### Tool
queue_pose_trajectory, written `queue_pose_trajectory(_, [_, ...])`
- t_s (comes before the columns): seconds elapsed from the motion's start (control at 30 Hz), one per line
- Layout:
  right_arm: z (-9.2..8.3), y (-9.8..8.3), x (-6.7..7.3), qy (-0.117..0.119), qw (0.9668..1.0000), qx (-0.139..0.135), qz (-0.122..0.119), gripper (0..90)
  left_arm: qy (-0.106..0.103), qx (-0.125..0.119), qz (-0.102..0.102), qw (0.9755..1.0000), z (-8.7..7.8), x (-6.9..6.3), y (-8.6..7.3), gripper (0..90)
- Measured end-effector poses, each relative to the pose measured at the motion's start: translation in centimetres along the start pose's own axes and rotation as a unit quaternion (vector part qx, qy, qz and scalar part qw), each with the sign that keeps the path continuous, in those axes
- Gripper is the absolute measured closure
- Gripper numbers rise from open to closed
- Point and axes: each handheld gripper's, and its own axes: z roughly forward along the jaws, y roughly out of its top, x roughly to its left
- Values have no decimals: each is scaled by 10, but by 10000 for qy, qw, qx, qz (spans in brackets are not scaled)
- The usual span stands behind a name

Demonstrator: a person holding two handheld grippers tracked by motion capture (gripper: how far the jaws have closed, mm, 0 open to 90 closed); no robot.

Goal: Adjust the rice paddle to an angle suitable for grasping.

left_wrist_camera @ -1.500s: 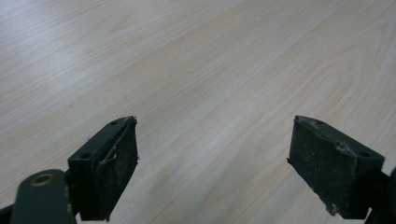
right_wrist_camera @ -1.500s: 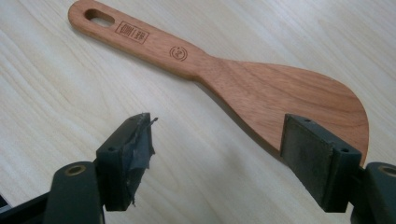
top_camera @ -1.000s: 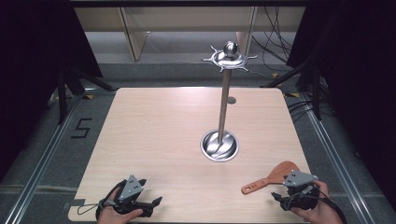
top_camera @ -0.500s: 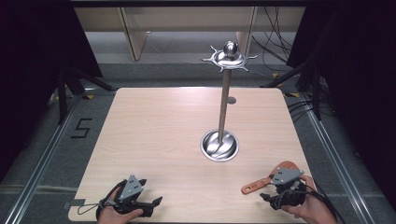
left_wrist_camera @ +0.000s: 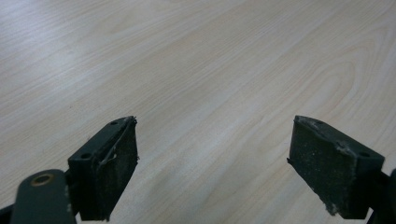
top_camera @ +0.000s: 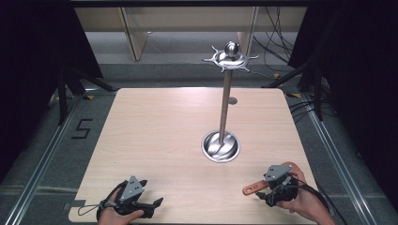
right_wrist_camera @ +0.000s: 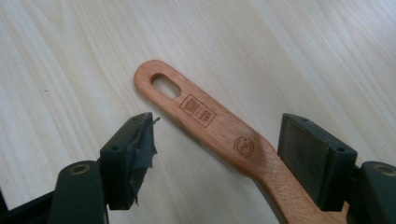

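A wooden spatula (top_camera: pixel 252 188) lies flat near the front right of the table, its handle (right_wrist_camera: pixel 219 123) ending in a slotted hole. My right gripper (top_camera: pixel 262 191) hovers low over it and is open. In the right gripper view the jaws of the right gripper (right_wrist_camera: pixel 218 142) stand one on each side of the handle without touching it. My left gripper (top_camera: pixel 152 192) rests at the table's front left, open, with bare wood between the jaws of the left gripper (left_wrist_camera: pixel 215 163).
A tall metal stand (top_camera: pixel 225 105) rises from a round steel base (top_camera: pixel 220 147) right of the table's centre, topped by a hooked disc (top_camera: pixel 230 59). The light wooden table (top_camera: pixel 159 126) has floor rails and cables around it.
My right gripper has moved left over the spatula, so its jaws now straddle the handle. The left gripper has stayed where it was.
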Motion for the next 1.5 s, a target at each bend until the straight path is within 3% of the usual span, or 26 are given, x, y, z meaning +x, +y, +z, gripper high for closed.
queue_pose_trajectory(0.1, [2,2,-2,63,9999,27,-99,295,17,103,22,9999,-2,0,0,148])
queue_pose_trajectory(0.13, [4,3,-2,45,10000,28,-52,299,-6,-51,-119,9999,1,-2,0,148])
queue_pose_trajectory(0.2, [5,4,-3,78,9999,47,-136,304,2,17,36,10000,0,0,0,148])
queue_pose_trajectory(0.23, [6,4,-4,132,9997,35,-197,309,-6,-23,-77,10000,0,-1,0,148])
queue_pose_trajectory(0.27, [6,6,-5,112,9997,122,-197,312,0,23,-18,10000,-1,0,0,148])
queue_pose_trajectory(0.33, [8,7,-4,166,9996,182,-128,312,-5,19,-215,9998,-1,-3,-1,148])
queue_pose_trajectory(0.37, [9,7,-6,172,9995,169,-211,314,4,11,19,10000,-1,0,0,148])
queue_pose_trajectory(0.5, [13,9,-7,213,9992,220,-270,318,-4,-29,-135,9999,-1,-2,0,148])
queue_pose_trajectory(0.57, [14,9,-7,258,9990,279,-252,321,-10,-12,-129,9999,-1,-2,0,148])
queue_pose_trajectory(0.6, [15,10,-8,302,9985,264,-375,323,-10,85,-20,10000,-2,0,1,148])
queue_pose_trajectory(0.63, [16,9,-6,301,9989,266,-225,324,-5,82,-18,10000,-2,0,1,148])
queue_pose_trajectory(0.7, [17,10,-8,295,9986,343,-273,329,14,103,92,9999,-2,1,1,148])
queue_pose_trajectory(0.83, [18,12,-10,429,9981,362,-244,359,-7,95,-156,9998,-2,-2,0,148])
queue_pose_trajectory(0.87, [18,13,-10,398,9982,391,-212,368,2,-9,-87,10000,-1,-1,0,148])
queue_pose_trajectory(1.0, [20,15,-14,421,9981,420,-154,399,-13,62,-205,9998,-1,-2,0,148])
queue_pose_trajectory(1.03, [19,17,-14,405,9979,489,-141,408,-12,10,-2,10000,-1,0,0,148])
queue_pose_trajectory(1.13, [20,19,-13,379,9974,584,-197,420,26,93,81,9999,-2,1,1,148])
queue_pose_trajectory(1.17, [20,24,-12,368,9964,715,-251,441,-3,92,-198,9998,-2,-2,0,148])
queue_pose_trajectory(1.23, [22,28,-12,443,9953,782,-365,458,-16,10,-216,9998,0,-2,-1,148])
queue_pose_trajectory(1.3, [23,31,-12,460,9949,847,-282,479,3,127,-126,9998,-3,-1,0,148])
queue_pose_trajectory(1.33, [23,33,-12,485,9946,871,-275,488,29,48,-86,9999,-2,0,0,148])
queue_pose_trajectory(1.37, [24,34,-13,496,9941,919,-286,496,30,91,-202,9998,-2,-2,0,148])
queue_pose_trajectory(1.4, [25,36,-13,539,9936,939,-335,503,9,47,-180,9998,-2,-2,0,148])
queue_pose_trajectory(1.43, [25,37,-14,580,9926,1001,-362,513,15,93,32,10000,-3,0,1,148])
queue_pose_trajectory(1.47, [25,38,-14,593,9924,1012,-364,520,24,87,-200,9998,-3,-2,0,148])
queue_pose_trajectory(1.5, [26,40,-14,591,9921,1072,-281,533,24,78,-210,9997,-3,-2,0,148])
